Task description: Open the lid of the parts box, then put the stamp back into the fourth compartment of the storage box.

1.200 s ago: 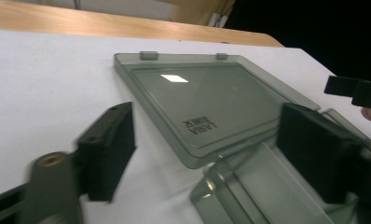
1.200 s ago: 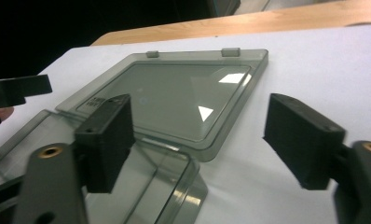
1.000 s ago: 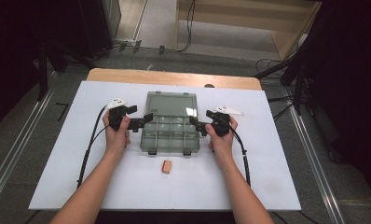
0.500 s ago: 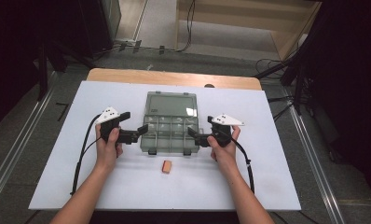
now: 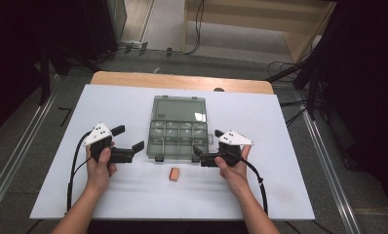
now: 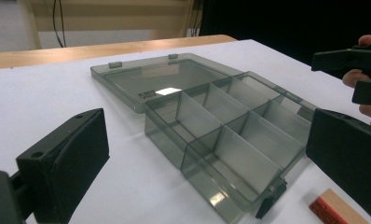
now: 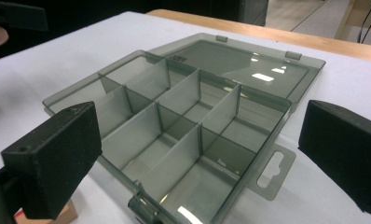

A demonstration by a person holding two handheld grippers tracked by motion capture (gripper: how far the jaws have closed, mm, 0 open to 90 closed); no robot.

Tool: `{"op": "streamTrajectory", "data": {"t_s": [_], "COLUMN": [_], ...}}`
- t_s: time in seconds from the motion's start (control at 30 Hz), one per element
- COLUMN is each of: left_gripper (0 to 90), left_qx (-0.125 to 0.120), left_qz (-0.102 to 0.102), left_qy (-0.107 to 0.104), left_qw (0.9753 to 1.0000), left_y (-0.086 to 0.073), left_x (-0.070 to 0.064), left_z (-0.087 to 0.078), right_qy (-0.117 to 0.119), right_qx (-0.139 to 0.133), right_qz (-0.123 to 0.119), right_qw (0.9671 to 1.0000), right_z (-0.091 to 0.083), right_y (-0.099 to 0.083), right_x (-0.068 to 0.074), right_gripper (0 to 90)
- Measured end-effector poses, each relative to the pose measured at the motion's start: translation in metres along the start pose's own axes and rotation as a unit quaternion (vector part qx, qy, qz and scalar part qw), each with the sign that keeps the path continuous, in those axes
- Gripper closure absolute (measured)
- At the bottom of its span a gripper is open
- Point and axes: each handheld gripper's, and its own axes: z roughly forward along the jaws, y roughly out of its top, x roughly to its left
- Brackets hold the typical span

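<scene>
Lighting's pretty even from overhead, so the white table (image 5: 133,112) comes out bright while the floor and room around it drop off to near black. The open organiser box (image 5: 177,127) catches glare: small white patches on the lid in all three views, probably ceiling lights. Shadows are soft and faint. Up close, the black jaws look blurry, and both gripper views are a bit soft and grainy.
</scene>
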Motion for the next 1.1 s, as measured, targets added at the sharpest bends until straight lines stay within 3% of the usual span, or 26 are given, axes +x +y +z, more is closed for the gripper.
{"op": "streamTrajectory", "data": {"t_s": [0.1,0.2,0.33,0.67,0.9,1.1], "left_gripper": [0.0,0.0,0.0,0.0,0.0,0.0], "left_qx": [-0.004,-0.016,-0.029,-0.031,-0.022,-0.021], "left_qz": [-0.002,-0.012,-0.008,0.004,0.006,0.004], "left_qy": [0.004,0.0,0.001,0.027,0.039,0.053], "left_qw": [1.0,0.9998,0.9996,0.9992,0.999,0.9984], "left_y": [-0.003,-0.007,-0.011,-0.018,-0.033,-0.04], "left_x": [0.002,0.003,0.004,0.004,0.004,0.009], "left_z": [-0.009,-0.02,-0.037,-0.07,-0.083,-0.096], "right_qy": [0.019,0.032,0.041,0.06,0.078,0.092], "right_qx": [-0.001,0.001,-0.003,0.002,0.004,0.017], "right_qz": [0.011,0.001,-0.011,-0.013,-0.016,-0.032], "right_qw": [0.9998,0.9995,0.9991,0.9981,0.9968,0.9951], "right_z": [-0.004,-0.007,-0.012,-0.018,-0.018,-0.016], "right_y": [0.001,0.002,0.004,0.007,0.009,0.01], "right_x": [0.001,0.004,0.008,0.008,0.01,0.018], "right_gripper": [0.0,0.0,0.0,0.0,0.0,0.0]}}
